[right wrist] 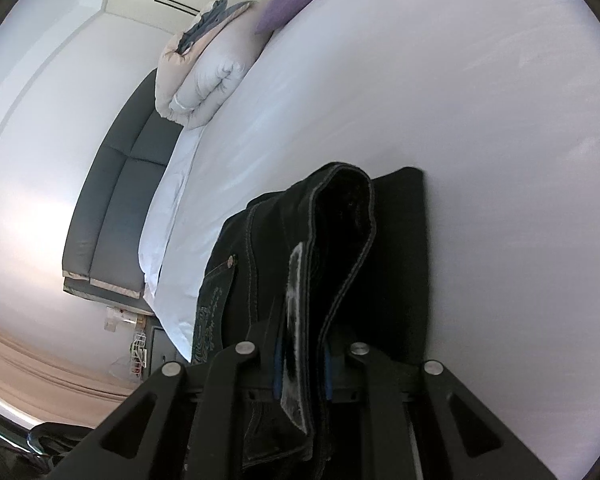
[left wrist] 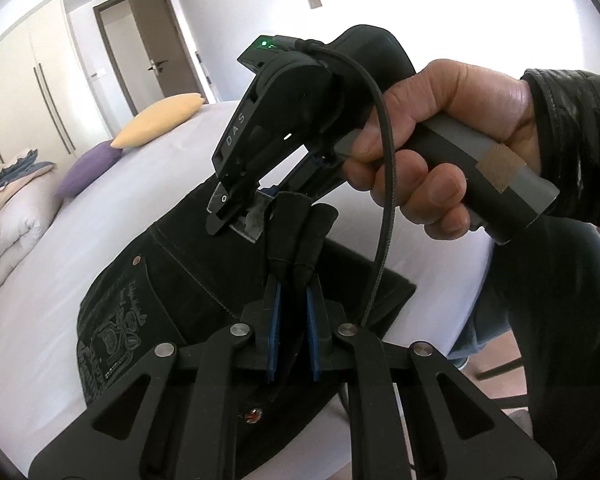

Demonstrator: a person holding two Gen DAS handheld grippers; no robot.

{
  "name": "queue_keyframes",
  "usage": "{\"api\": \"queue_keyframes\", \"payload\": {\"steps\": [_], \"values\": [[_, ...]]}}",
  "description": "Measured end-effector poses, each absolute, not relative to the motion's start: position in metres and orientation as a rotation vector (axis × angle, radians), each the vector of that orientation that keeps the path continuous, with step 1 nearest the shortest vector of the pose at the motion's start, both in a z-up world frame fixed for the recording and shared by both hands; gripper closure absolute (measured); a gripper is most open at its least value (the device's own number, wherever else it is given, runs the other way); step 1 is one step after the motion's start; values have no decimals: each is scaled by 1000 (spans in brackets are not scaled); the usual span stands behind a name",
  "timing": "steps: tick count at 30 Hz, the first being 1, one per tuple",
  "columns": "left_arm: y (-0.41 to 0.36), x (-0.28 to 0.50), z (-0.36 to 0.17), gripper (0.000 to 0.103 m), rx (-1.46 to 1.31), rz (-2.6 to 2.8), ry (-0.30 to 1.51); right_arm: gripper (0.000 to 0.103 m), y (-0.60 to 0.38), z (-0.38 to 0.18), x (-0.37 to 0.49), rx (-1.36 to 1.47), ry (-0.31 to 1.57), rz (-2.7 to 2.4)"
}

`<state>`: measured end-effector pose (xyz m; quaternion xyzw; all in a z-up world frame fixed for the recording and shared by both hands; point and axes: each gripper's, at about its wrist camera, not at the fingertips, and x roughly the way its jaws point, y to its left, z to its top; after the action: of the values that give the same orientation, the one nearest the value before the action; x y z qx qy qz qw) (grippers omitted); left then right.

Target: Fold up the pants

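The black pants lie partly folded on the white bed. The left gripper is clenched on a dark fold of the pants, its jaws nearly together. Just ahead of those jaws, the right gripper, held in a hand, pinches the same edge. Between the right jaws, the waistband bunches upward.

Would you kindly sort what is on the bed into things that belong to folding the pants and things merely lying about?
Belongs to the job:
- black pants
- left gripper, shut on the pants
- right gripper, shut on the pants
- bed, the folding surface

Just lying about:
- purple pillow
- yellow pillow
- rolled duvet
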<state>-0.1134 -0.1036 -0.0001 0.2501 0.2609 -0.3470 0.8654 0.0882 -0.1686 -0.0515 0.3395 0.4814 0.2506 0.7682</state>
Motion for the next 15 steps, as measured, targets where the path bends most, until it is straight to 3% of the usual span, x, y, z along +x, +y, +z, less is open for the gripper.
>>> {"api": "queue_keyframes", "payload": {"steps": [11, 15], "values": [[-89, -112, -15, 92, 519, -764, 604, 88, -185, -81, 75, 827, 1008, 526], [-70, -106, -2, 86, 440, -813, 662, 72, -190, -78, 62, 852, 959, 515]]}}
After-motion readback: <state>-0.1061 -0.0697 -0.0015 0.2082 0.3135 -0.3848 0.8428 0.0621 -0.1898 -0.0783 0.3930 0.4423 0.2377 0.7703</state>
